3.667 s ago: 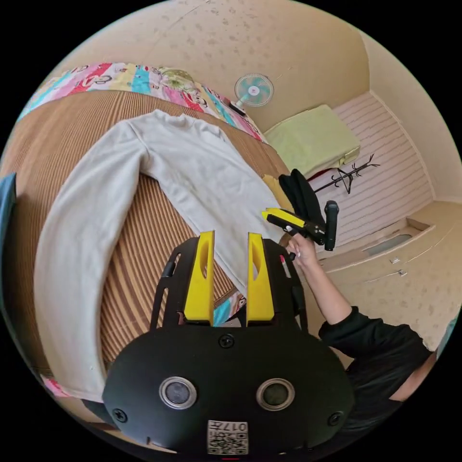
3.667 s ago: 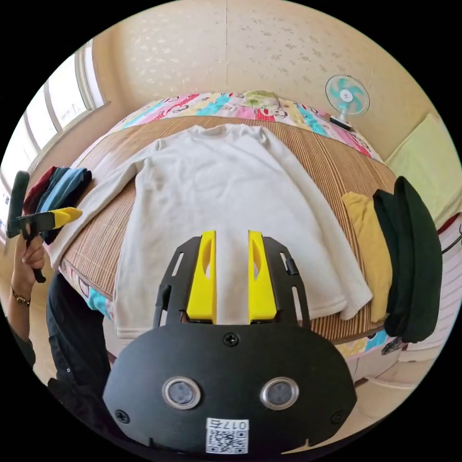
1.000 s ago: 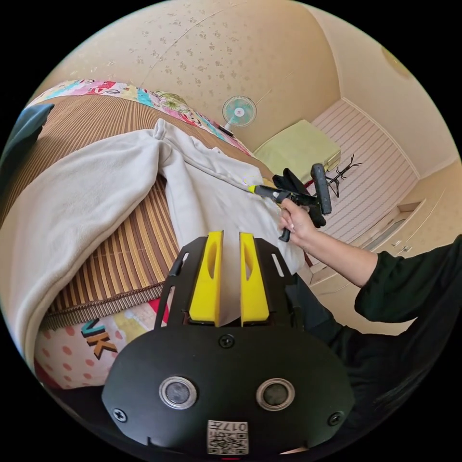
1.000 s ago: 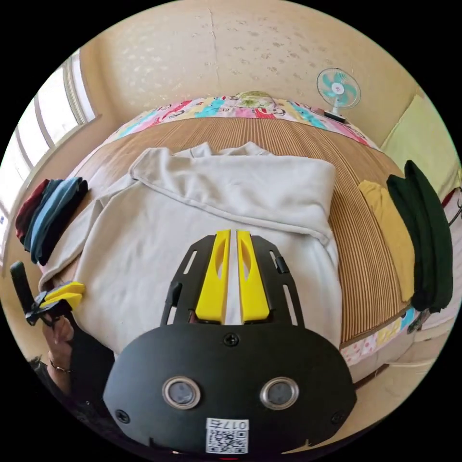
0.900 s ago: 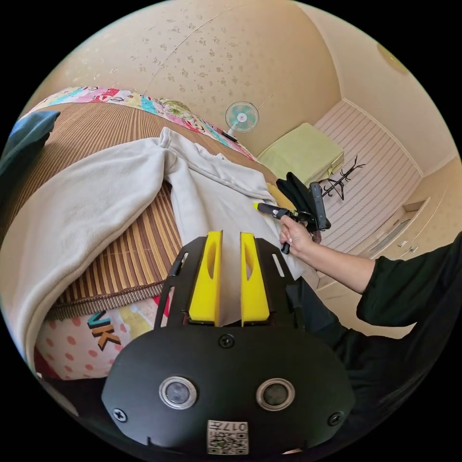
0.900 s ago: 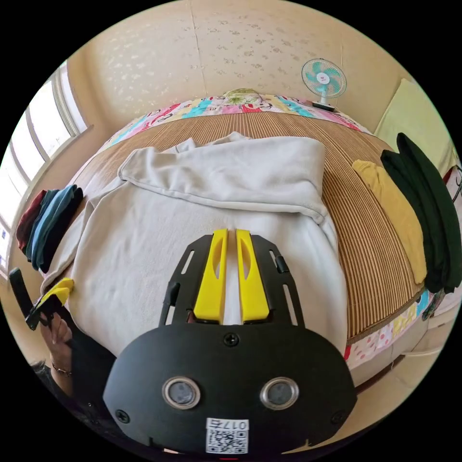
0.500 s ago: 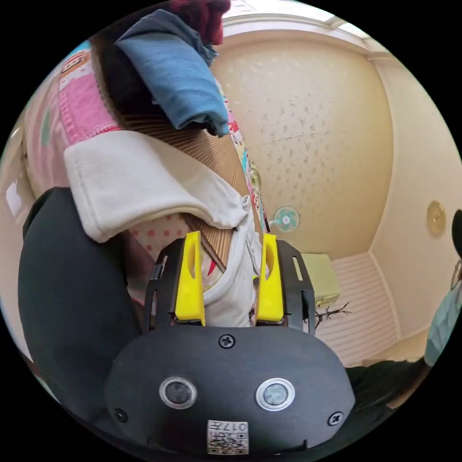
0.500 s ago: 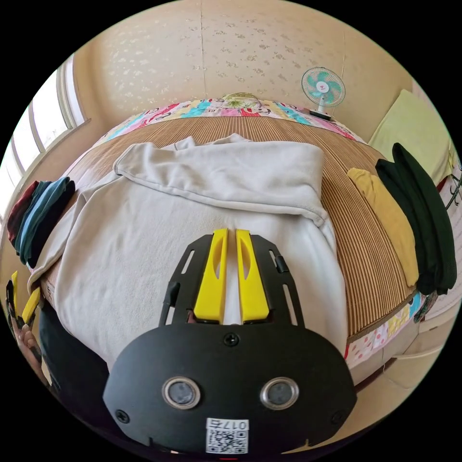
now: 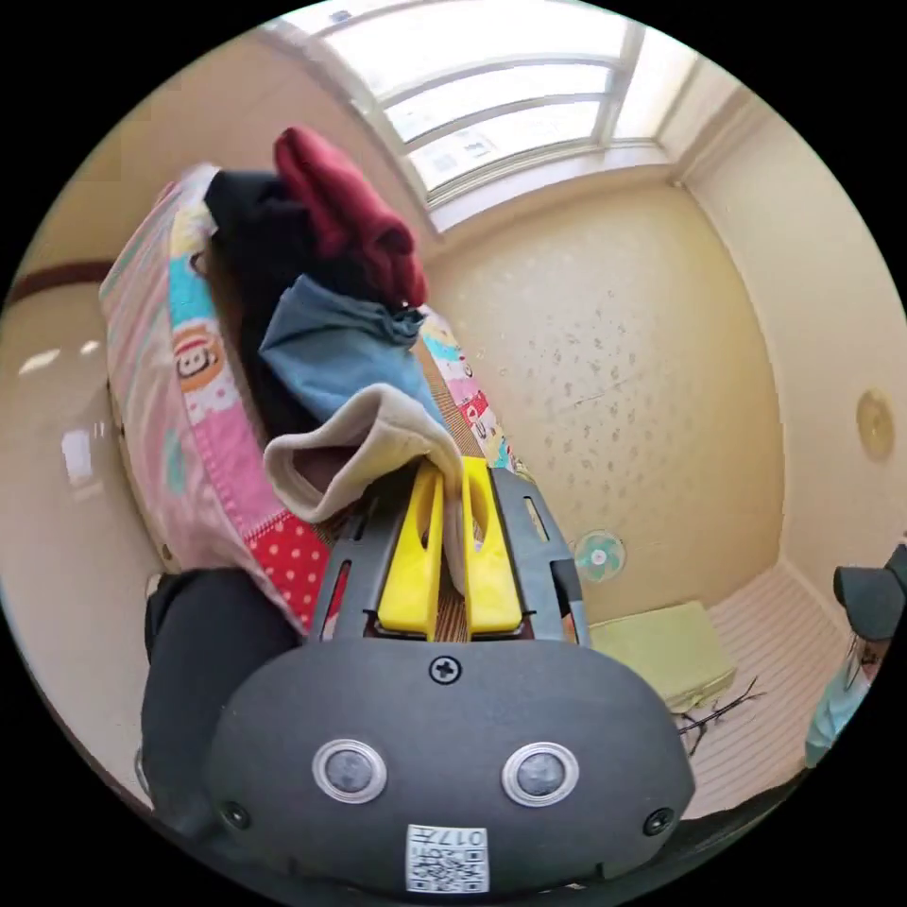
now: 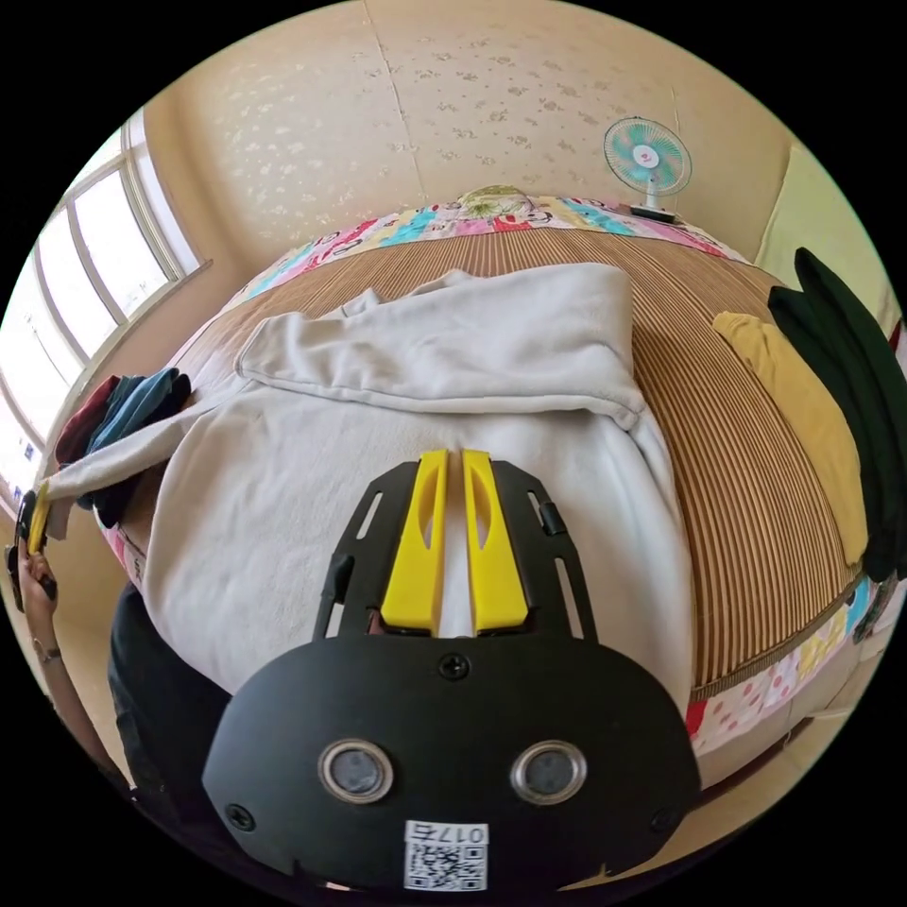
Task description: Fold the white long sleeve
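Note:
The white long sleeve [image 10: 378,453] lies front-up on the striped bed mat [image 10: 746,444], its right sleeve [image 10: 453,350] folded across the chest. My right gripper [image 10: 452,465] hovers over the lower body of the shirt, jaws shut, and no cloth shows pinched between them. The left sleeve [image 10: 123,455] stretches out sideways past the bed's edge to my left gripper [image 10: 38,518]. In the left gripper view, my left gripper [image 9: 452,484] is shut on the sleeve's cuff [image 9: 364,444], which hangs over the jaw tips.
A stack of red, blue and dark clothes [image 10: 123,406] sits at the bed's left edge, close to the held cuff [image 9: 331,350]. A yellow garment [image 10: 803,406] and a dark one [image 10: 850,321] lie at the right. A fan [image 10: 647,156] stands behind the bed.
The left gripper, open around the hanging cuff half a second ago, has shut on it and drawn the sleeve out sideways. The right gripper has barely moved.

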Action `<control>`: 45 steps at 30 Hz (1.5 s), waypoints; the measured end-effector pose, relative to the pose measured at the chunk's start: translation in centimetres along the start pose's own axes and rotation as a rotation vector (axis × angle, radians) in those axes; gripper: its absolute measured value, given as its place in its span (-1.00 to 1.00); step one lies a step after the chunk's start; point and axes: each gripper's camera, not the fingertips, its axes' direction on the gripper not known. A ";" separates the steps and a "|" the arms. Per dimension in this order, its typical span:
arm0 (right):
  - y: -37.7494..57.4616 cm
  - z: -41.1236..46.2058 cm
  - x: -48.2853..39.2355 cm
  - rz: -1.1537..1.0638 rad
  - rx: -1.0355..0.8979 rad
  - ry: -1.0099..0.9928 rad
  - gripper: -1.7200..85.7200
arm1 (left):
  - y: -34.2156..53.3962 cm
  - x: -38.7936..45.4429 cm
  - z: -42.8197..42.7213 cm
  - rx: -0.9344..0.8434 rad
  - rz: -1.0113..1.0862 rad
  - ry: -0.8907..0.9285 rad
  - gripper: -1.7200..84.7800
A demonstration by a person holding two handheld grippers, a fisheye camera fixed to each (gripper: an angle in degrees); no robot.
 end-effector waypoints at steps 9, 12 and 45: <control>0.0 -1.3 2.1 0.024 0.006 -0.054 -0.90 | 14.7 27.7 17.8 -0.258 0.680 0.412 -0.87; -0.2 -1.8 2.8 0.034 0.005 -0.076 -0.90 | 24.7 32.3 27.2 -0.690 0.799 0.481 -0.82; -11.3 -3.7 1.8 0.042 -0.373 0.046 -0.90 | 39.4 17.1 40.7 -0.995 0.869 -0.183 -0.97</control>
